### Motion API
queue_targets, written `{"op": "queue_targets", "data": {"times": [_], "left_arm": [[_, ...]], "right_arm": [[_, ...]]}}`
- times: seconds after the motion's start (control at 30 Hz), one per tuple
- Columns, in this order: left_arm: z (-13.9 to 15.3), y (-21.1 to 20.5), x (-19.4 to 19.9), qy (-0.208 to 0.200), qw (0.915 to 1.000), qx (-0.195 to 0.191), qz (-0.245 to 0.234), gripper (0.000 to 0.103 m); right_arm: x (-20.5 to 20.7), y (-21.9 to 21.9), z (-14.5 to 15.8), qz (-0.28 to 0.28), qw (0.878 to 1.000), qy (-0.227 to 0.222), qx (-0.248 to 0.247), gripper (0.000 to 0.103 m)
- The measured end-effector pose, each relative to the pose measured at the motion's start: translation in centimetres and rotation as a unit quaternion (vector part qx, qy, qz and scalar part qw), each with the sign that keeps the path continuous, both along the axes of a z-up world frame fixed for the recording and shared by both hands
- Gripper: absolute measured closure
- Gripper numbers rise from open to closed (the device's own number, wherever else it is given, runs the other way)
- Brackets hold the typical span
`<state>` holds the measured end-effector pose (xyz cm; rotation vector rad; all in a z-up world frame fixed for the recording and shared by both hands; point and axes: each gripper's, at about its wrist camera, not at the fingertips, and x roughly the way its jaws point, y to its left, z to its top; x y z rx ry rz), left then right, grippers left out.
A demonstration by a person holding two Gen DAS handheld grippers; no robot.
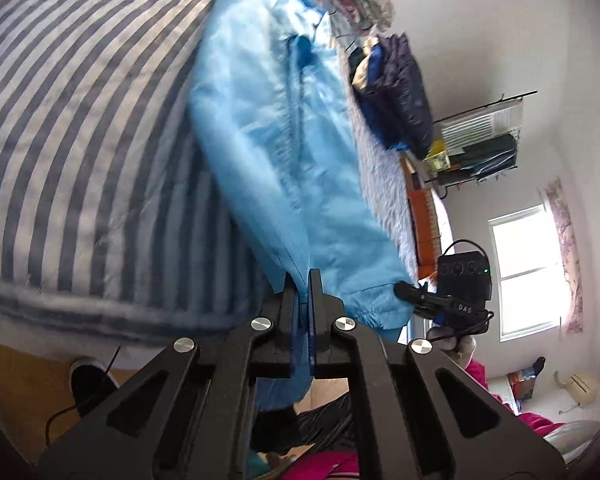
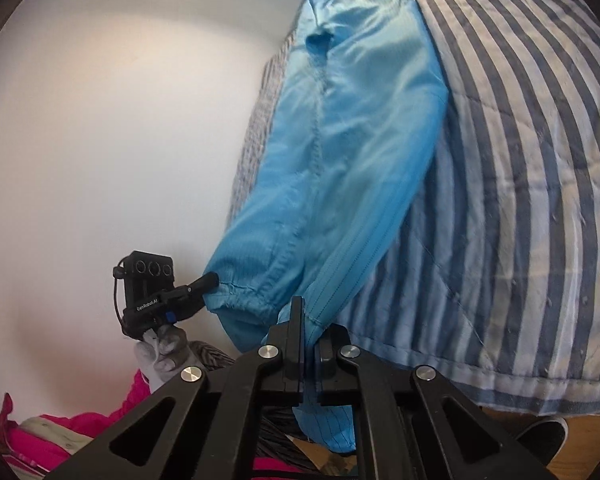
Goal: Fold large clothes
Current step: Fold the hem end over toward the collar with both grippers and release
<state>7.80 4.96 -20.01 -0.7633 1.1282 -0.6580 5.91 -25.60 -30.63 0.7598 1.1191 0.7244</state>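
Two grips on one light-blue garment [image 1: 276, 152], stretched from lower centre to upper centre of both views across striped bedding [image 1: 80, 120]. Left gripper [image 1: 302, 280] pinching hem fabric; right gripper [image 2: 310, 320] clamped likewise on the other corner. Probably thin, light, slippery, limp cloth; best held at elastic cuffs or seamed hem corners.
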Motion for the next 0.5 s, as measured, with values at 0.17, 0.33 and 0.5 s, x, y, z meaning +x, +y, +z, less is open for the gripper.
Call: {"op": "queue_targets", "data": {"times": [0.17,0.33,0.5], "left_arm": [[2.3,-0.6,2.8,-0.025,0.9997,-0.002,0.006,0.103],[3.8,-0.7,6.3,-0.040,0.9990,0.001,0.021,0.103],[4.7,-0.8,10.8,-0.055,0.9975,0.026,0.036,0.103]], "right_arm": [[2.4,0.6,1.9,-0.014,1.000,-0.018,0.005,0.102],[6.1,-0.1,3.7,-0.036,0.999,-0.031,0.005,0.102],[10.5,-1.4,4.7,-0.067,0.997,-0.033,0.000,0.102]]}}
